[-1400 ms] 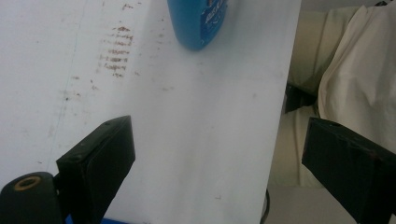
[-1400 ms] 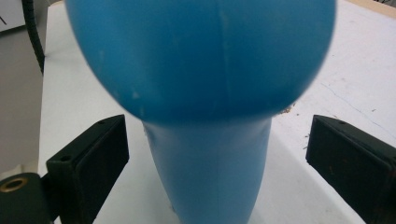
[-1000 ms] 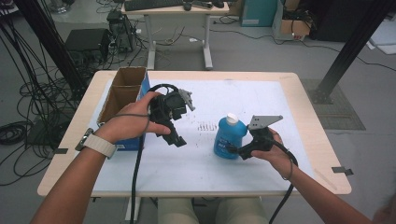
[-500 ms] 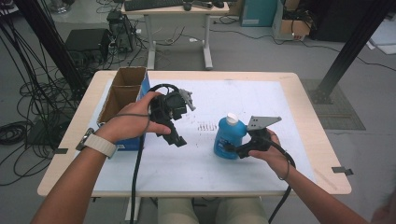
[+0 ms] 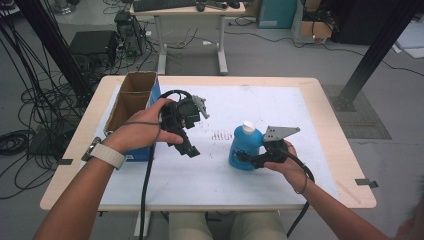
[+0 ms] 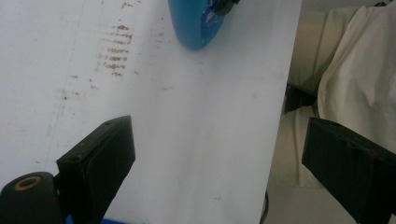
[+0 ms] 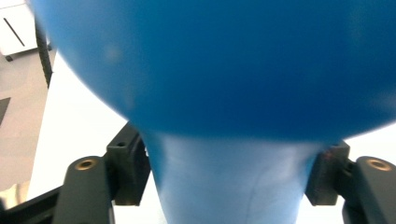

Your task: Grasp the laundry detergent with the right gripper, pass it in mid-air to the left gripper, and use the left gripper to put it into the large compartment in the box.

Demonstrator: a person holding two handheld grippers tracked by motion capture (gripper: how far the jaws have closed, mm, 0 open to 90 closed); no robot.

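1. Right gripper view is where it's clearest: the right gripper (image 7: 233, 186) has its jaws clamped on either side of the narrow part of the blue bottle (image 7: 224, 84), pads touching the plastic on both sides.
2. High view, same right gripper (image 5: 250, 159) comes in low on the bottle (image 5: 245, 147), which stands upright with its white cap (image 5: 248, 127) on top, a bit right of the middle of the surface (image 5: 280, 105), toward the near edge.
3. Left gripper (image 5: 186, 146) is held up off the surface, jaws wide apart with nothing between them.
4. A cardboard box (image 5: 131, 100) sits along the left edge, well apart from the bottle.
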